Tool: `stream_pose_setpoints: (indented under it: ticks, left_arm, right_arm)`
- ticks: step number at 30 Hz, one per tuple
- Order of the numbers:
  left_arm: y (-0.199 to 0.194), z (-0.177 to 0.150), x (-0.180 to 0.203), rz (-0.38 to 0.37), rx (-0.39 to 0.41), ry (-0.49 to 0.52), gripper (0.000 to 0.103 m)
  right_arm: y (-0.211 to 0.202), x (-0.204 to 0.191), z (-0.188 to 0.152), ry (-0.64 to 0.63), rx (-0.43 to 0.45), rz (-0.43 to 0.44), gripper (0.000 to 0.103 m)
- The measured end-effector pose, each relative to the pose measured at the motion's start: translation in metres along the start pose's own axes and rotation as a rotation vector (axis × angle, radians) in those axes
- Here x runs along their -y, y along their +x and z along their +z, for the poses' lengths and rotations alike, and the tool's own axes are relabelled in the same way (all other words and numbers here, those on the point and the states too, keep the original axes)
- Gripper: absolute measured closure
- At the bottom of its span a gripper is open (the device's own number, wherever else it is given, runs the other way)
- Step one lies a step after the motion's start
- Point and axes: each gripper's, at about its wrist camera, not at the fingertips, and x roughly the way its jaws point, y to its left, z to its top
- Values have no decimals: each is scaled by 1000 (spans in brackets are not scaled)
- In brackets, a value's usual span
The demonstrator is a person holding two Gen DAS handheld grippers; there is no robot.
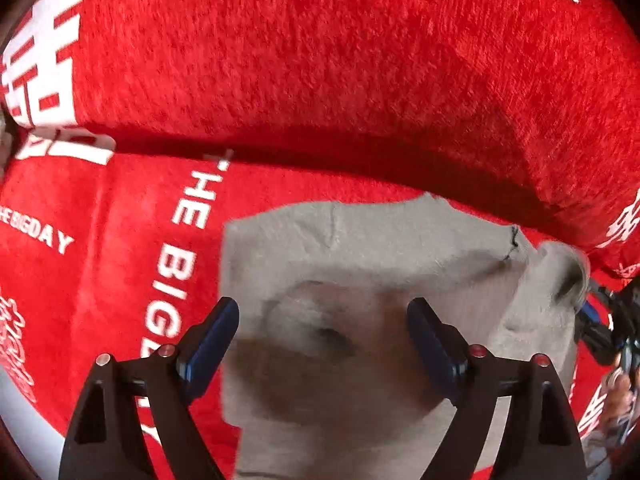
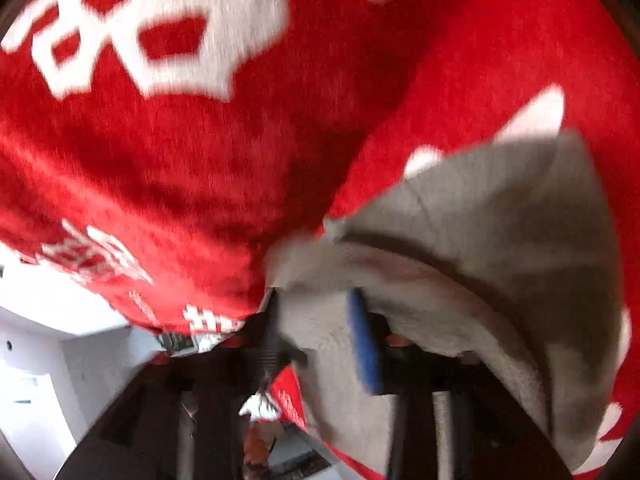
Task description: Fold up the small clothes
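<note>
A small grey garment (image 1: 360, 264) lies on a red plush cover with white lettering (image 1: 132, 240). My left gripper (image 1: 323, 320) is open just above the garment, one blue pad (image 1: 212, 340) at its left edge. In the right wrist view my right gripper (image 2: 316, 320) is shut on the grey garment (image 2: 480, 240) and holds up a fold of it; the view is blurred. The right gripper also shows at the far right of the left wrist view (image 1: 600, 320), at the garment's lifted right edge.
A large red cushion with white characters (image 1: 320, 60) rises behind the garment. It also fills the upper part of the right wrist view (image 2: 200, 140). White furniture and floor (image 2: 48, 340) show at the lower left there.
</note>
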Motion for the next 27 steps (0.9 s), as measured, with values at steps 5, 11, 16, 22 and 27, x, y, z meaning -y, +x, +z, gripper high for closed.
stream_pose_setpoints:
  ticks: [5, 11, 16, 22, 27]
  left_arm:
    - [-7, 5, -7, 31, 18, -7, 16]
    - [16, -1, 14, 20, -25, 59, 16]
    - [41, -7, 58, 73, -44, 235, 16]
    - [69, 9, 59, 321, 12, 231, 16]
    - [66, 43, 4, 409, 26, -23, 16]
  right_arm:
    - [-19, -17, 8, -88, 40, -99, 32]
    - [-3, -31, -1, -303, -22, -439, 32]
    - [12, -22, -3, -281, -35, -467, 32]
    - [17, -24, -4, -345, -64, -508, 32]
    - [17, -23, -5, -347, -66, -506, 32]
